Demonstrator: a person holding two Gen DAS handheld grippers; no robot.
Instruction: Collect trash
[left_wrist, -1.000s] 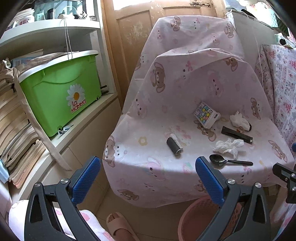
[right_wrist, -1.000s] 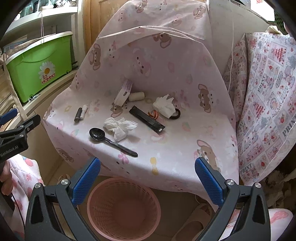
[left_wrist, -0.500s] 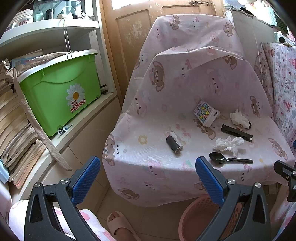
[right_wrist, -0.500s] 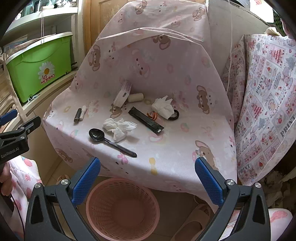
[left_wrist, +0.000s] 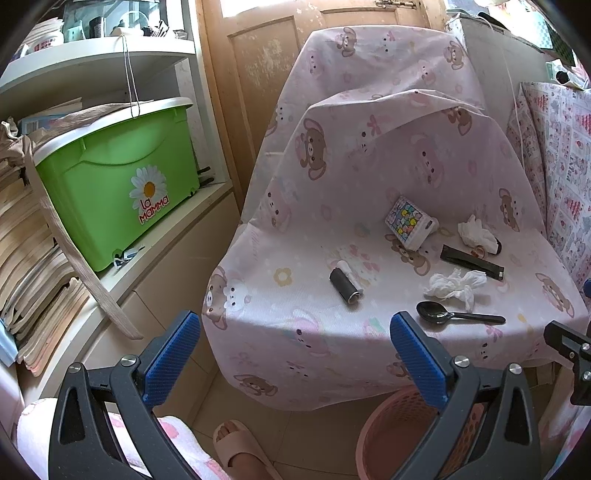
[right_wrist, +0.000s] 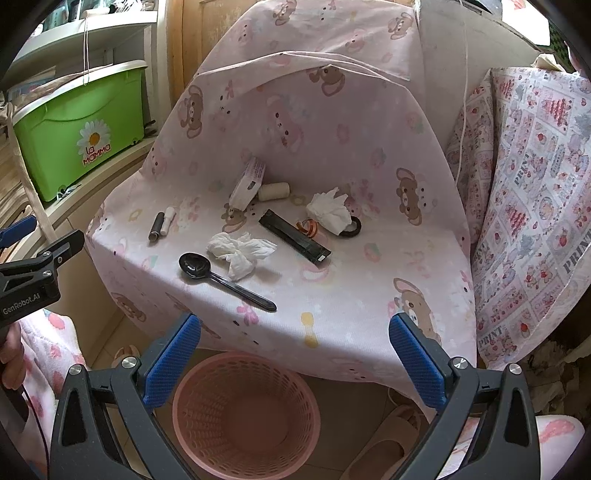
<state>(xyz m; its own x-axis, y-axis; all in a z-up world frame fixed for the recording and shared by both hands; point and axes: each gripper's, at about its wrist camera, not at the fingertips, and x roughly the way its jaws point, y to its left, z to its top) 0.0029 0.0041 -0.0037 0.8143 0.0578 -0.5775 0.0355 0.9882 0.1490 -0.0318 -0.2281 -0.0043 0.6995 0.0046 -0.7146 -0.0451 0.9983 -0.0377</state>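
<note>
Both the left gripper (left_wrist: 295, 349) and right gripper (right_wrist: 294, 349) hover with jaws spread, holding nothing. Below the right one stands a pink basket (right_wrist: 245, 413) on the floor, at the surface's (right_wrist: 369, 295) front edge. One tissue (right_wrist: 240, 253) lies near that edge beside a spoon (right_wrist: 221, 278); another tissue (right_wrist: 329, 214) sits toward the back.

Soft daylight is pouring in from above, washing the pink cloth (left_wrist: 369, 166) evenly; a black spoon (right_wrist: 221, 277) is casting faint shadow, edges are bending fisheye-style, corners are vignetting dark.
</note>
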